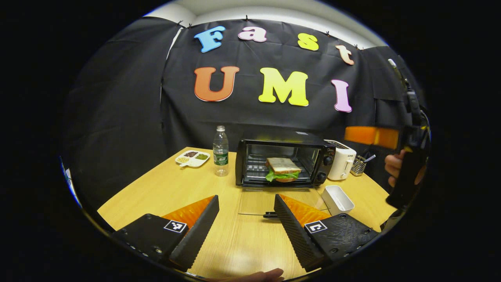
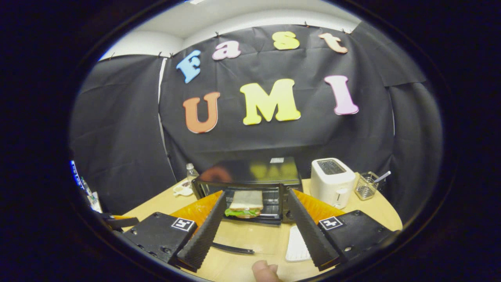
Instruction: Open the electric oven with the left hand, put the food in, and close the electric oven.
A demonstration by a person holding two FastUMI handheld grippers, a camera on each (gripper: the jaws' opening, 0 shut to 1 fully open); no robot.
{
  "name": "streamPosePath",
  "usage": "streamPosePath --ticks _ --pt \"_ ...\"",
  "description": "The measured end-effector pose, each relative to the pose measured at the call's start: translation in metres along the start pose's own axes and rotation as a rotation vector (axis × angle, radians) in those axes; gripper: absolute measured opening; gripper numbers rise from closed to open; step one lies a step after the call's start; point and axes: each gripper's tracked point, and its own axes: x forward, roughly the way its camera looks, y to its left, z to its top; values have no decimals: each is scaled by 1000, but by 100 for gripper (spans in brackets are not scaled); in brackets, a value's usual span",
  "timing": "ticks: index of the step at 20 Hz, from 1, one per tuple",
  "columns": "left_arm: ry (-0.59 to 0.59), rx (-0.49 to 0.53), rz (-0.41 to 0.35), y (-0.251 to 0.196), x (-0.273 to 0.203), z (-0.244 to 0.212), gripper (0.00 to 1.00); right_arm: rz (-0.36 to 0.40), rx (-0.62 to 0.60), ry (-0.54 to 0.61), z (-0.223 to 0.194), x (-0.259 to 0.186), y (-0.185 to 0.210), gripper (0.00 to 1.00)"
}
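Wooden table [image 1: 164,188] surface, light in tone, carries every item inspected. Nearest in the left gripper view, the left gripper [image 1: 245,223] stands low over the table with its fingers spread wide apart and nothing between them. Just past its fingertips lies the glass oven door [image 1: 270,200], folded down flat, with its dark handle [image 1: 270,214] at the near edge. A white rectangular tray [image 1: 336,199] sits on the table to the right of the door.

Behind the door, the electric oven [image 1: 283,158] stands open. The sandwich [image 1: 282,169], bread with green lettuce, rests on the rack inside the oven cavity. A clear water bottle [image 1: 220,150] stands upright just left of the oven, and a white divided dish [image 1: 192,158] lies further left. A white toaster [image 1: 341,159] stands just right of the oven, with a wire mesh holder [image 1: 359,164] beyond it.

In the right gripper view, the right gripper [image 2: 256,231] is raised in front of the oven, fingers likewise released and holding nothing; the sandwich shows between them, well apart from both. At the right edge of the left gripper view, a hand [image 1: 393,168] holds that gripper's dark body above the table.
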Motion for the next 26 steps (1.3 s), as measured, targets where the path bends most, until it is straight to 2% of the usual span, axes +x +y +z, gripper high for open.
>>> streamPosePath --ticks 4,5,6,7,9,10,11,12,13,16,17,19,20,22,23,24,25,26 --pt "82 13 -51 -34 29 -31 94 -62 33 -143 48 -51 -41 100" --pt "105 9 -66 -44 35 -42 94 -97 41 -170 53 -63 -57 89" --pt "131 2 -84 -56 42 -53 94 -135 32 -190 57 -73 -72 89" --pt "160 -3 -100 -66 48 -62 94 -158 12 -204 59 -82 -83 100" --pt "221 17 -117 -85 58 -85 94 -190 -31 -219 65 -97 -99 100" --pt "249 33 -118 -93 61 -95 94 -216 -45 -214 65 -104 -109 89" --pt "274 49 -128 -100 65 -105 94 -239 -51 -216 65 -109 -120 89" --pt "298 63 -143 -107 70 -113 94 -247 -53 -221 66 -114 -126 100" --pt "322 72 -148 -113 72 -121 94 -254 -56 -217 65 -116 -130 89" --pt "349 89 -132 -118 83 -128 94 -260 -56 -201 59 -118 -143 89" --pt "352 91 -124 -119 87 -129 94 -259 -55 -198 58 -118 -145 100" --pt "363 85 -109 -118 92 -132 94 -251 -62 -186 52 -115 -149 100" --pt "367 82 -100 -117 93 -130 94 -251 -69 -181 50 -114 -151 89" --pt "357 90 -97 -118 97 -124 94 -253 -82 -174 46 -112 -156 89" --pt "362 86 -95 -118 96 -124 93 -255 -81 -170 44 -109 -157 100" --pt "369 76 -91 -118 96 -124 93 -252 -78 -165 41 -108 -158 100" --pt "370 71 -89 -118 97 -123 94 -248 -72 -159 40 -109 -159 90" --pt "369 69 -87 -117 97 -122 93 -246 -66 -155 38 -109 -161 100"
